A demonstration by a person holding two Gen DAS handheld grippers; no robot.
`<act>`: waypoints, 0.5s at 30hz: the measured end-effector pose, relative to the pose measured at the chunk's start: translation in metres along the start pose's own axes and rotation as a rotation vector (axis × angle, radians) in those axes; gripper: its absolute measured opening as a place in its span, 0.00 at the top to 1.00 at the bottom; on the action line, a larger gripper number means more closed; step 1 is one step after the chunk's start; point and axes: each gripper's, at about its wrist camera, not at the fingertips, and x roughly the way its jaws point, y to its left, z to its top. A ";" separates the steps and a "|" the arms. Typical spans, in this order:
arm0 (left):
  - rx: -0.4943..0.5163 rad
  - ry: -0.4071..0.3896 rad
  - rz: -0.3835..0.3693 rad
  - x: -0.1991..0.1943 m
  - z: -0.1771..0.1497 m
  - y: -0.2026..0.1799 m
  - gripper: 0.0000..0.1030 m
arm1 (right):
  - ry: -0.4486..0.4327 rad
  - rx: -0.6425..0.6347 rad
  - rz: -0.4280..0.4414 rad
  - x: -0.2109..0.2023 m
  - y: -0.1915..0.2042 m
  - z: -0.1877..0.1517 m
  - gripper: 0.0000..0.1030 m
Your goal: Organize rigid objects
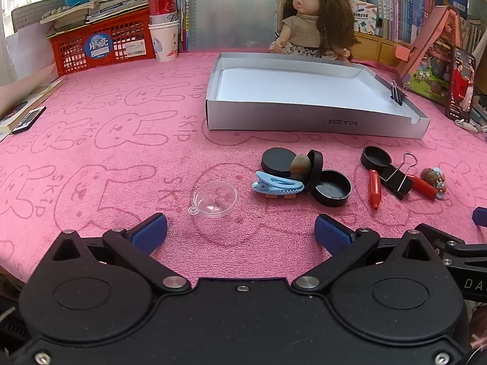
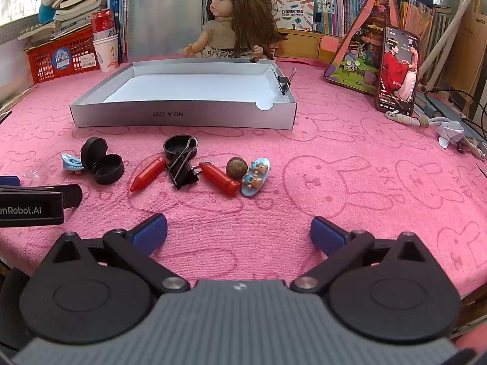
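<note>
Both the left claw (image 1: 240, 228) and right claw (image 2: 239, 229) hang released over bare pink towel (image 2: 350, 182) at the bench's near edge. Mid-bench lie a clear dome (image 1: 214, 199), black caps (image 1: 331, 187), red crayons (image 2: 147, 172) and a binder clip (image 2: 182, 167). Beyond, an empty white tray (image 2: 182, 118) sits toward the far edge, with a doll (image 2: 234, 21) and books behind.

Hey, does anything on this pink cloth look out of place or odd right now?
The small items lie loose in front of the box, whose floor is bare. One black cap stands on edge, propped against the others. A binder clip is clamped on the box wall. Nothing looks spilled or broken.
</note>
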 end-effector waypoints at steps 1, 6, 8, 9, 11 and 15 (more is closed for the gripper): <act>-0.001 0.001 -0.001 0.000 0.000 0.000 0.00 | -0.001 0.000 0.000 0.000 0.000 0.000 0.00; -0.003 0.000 -0.002 0.000 0.000 0.000 0.00 | -0.002 0.000 0.000 0.000 0.000 0.000 0.00; -0.003 0.000 -0.002 0.000 0.000 0.000 0.00 | -0.002 0.000 0.000 0.000 0.000 0.000 0.00; -0.003 -0.001 -0.002 0.000 0.000 0.000 0.00 | -0.002 0.000 0.000 0.000 0.000 0.000 0.00; -0.003 0.000 -0.002 0.000 0.000 0.000 0.00 | -0.001 0.000 0.000 0.000 0.000 0.000 0.00; -0.003 -0.002 -0.002 0.000 0.000 0.000 0.00 | -0.003 0.001 0.000 0.000 0.000 -0.001 0.00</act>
